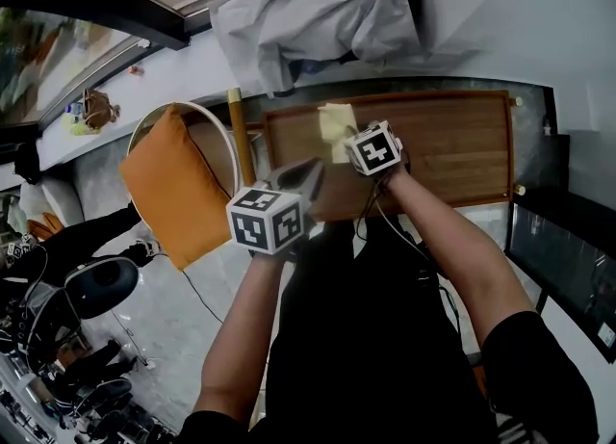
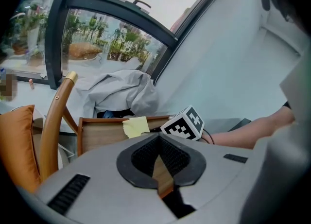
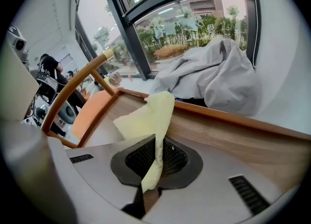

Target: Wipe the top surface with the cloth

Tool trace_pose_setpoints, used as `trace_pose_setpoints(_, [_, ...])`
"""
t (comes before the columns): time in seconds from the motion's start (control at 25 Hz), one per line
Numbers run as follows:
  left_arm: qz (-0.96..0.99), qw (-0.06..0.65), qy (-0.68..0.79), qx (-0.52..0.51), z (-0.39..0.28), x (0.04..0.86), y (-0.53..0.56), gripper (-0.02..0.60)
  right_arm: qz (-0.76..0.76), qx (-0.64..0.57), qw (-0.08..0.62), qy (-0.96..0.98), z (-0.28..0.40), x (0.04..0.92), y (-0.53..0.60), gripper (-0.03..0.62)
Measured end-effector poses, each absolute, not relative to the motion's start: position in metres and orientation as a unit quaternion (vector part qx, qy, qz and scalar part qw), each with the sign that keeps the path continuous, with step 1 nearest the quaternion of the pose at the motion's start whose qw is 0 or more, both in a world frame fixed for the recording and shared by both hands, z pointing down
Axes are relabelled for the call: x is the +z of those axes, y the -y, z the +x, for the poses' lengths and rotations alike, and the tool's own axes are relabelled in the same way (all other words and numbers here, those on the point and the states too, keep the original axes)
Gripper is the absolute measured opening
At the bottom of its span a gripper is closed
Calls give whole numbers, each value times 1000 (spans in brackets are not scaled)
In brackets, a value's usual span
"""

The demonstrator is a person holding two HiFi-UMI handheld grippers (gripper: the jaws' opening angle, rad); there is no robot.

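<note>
Cloth (image 3: 150, 116) hung pinched in your right gripper's (image 3: 155, 167) closed jaws over the bench's (image 1: 452, 143) 9 o'clock end. Left gripper (image 2: 160, 162) jaws met, empty. Probably the wiping step; next, sweep toward 3 o'clock, cloth pressed flat.

The pale yellow cloth (image 3: 150, 116) is looking thin, soft and matt, creasing where the right tool (image 3: 156, 145) is pinching it between black, mesh-textured pads (image 3: 176, 158). That tool and the left tool (image 2: 159, 143) are showing smooth, matt grey plastic shells. The surface (image 1: 452, 143) is showing matt brown wood grain. The orange cushion (image 1: 178, 187) is looking like woven fabric, and the chair frame (image 2: 53, 126) is gleaming like varnished wood.
</note>
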State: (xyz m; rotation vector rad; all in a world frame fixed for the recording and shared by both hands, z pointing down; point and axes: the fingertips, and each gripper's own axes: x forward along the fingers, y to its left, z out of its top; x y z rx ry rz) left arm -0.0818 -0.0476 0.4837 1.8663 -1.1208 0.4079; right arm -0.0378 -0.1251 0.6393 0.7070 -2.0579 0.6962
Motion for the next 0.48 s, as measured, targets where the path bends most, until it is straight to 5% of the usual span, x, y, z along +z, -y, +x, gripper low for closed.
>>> trace_pose_setpoints(0.48, [758, 448, 440, 174, -37, 488, 62, 9, 309, 282, 413, 809, 46, 640, 146, 32])
